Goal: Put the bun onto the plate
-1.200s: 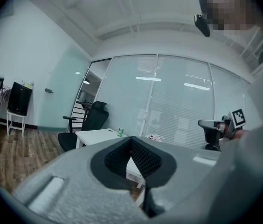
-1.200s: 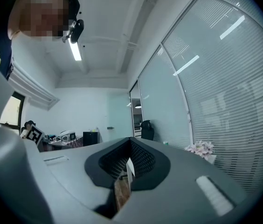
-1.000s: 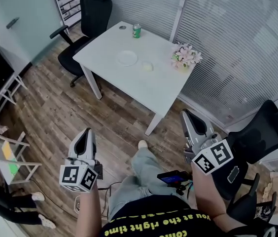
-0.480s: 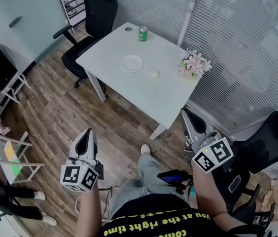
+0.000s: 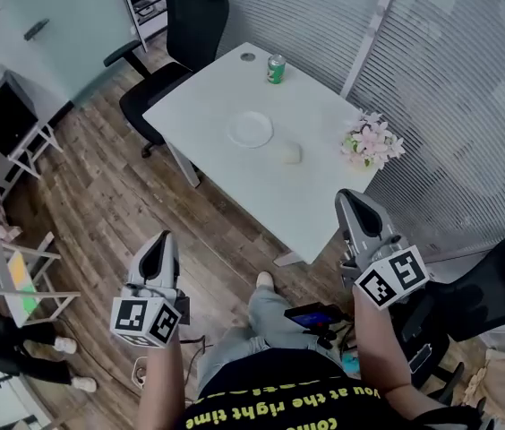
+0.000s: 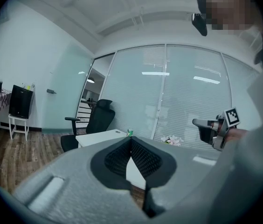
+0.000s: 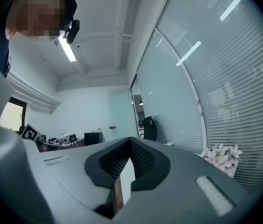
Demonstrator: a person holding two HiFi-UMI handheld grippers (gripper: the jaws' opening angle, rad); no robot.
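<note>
Small pale round bun lying on white rectangular bench, upper centre, just right of round white plate, not touching it. Left gripper and right gripper both pressed together, carrying nothing, pointing at bench from lower frame, well apart from it: probably approaching, grasp not yet begun.

The only readable words are on the person's black shirt, at the near edge of the head view. A line of yellow print there reads "you at the right time". A second yellow line beneath it is cut off by the frame and cannot be read whole. The left cube and right cube carry black-and-white square markers, not letters. The label on the green can on the far surface is too small to read.
</note>
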